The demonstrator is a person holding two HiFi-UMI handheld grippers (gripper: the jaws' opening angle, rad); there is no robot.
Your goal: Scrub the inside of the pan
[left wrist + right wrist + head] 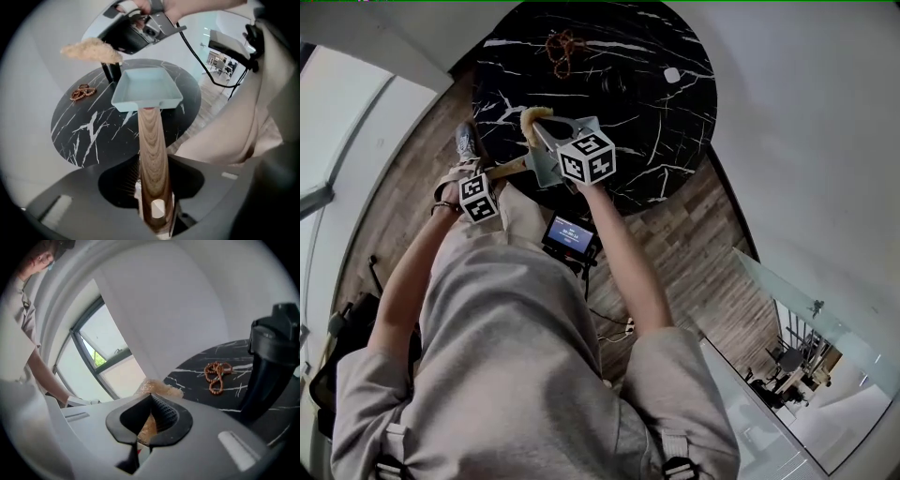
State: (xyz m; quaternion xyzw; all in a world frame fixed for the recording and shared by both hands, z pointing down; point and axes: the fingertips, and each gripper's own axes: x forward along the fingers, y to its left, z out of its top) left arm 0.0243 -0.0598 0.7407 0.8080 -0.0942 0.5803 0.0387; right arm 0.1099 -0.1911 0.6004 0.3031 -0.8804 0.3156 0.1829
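A light-blue square pan [146,89] with a wooden handle [152,154] sits level over the near edge of the black marble table [93,131]. The handle runs back between the jaws of my left gripper [154,206], whose pads look slightly off its sides. In the head view the pan [542,165] is at the table's near rim, with the left gripper [492,178] behind it. My right gripper [149,420] is shut on a tan scrubbing sponge [157,389]. The sponge [91,50] hangs above and left of the pan, apart from it.
A string of brown beads [82,92] lies on the far part of the table. A tall black bottle [272,366] stands near the pan's far side. A small white object [672,75] sits at the far right. Wooden floor [694,244] and a cabled device [570,234] lie below.
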